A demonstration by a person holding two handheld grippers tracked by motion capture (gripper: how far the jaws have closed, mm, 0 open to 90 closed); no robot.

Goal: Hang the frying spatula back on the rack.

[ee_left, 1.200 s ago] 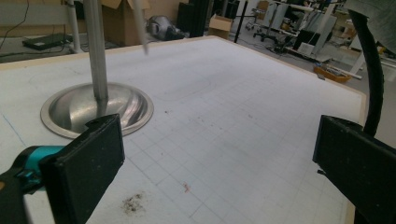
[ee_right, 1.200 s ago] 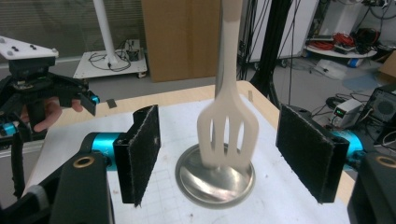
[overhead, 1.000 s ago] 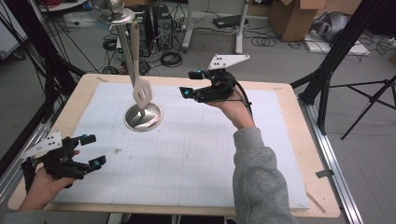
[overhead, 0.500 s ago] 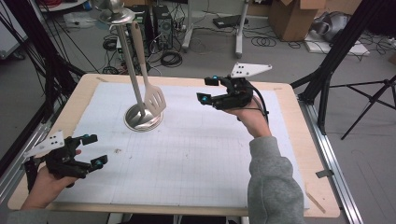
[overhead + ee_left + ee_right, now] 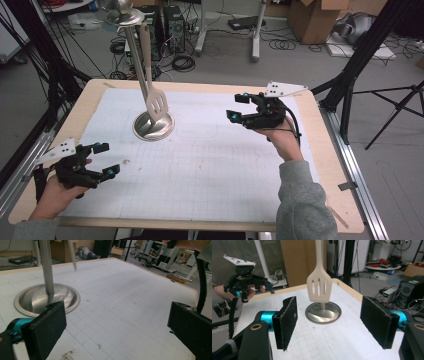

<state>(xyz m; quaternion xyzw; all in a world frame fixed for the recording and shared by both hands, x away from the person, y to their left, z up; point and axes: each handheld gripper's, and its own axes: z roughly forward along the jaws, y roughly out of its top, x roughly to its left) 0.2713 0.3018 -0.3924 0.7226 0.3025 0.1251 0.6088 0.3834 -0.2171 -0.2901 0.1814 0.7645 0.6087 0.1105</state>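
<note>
Right gripper (image 5: 239, 107) hovers over the table's far right, jaws spread wide and empty, facing the slotted spatula (image 5: 155, 102). Nothing stands between them but bare gridded mat (image 5: 210, 165). Left gripper (image 5: 102, 159) sits near the front left corner, also wide open, empty. The pale spatula hangs upright beside the steel stand (image 5: 154, 126), blade just above its round base.

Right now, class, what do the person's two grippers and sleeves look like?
Both the left gripper and the right gripper are black with teal accents, flat black padded jaws and a grey three-cornered plate on top. A black cable trails from each. The right forearm wears a grey sleeve.
</note>
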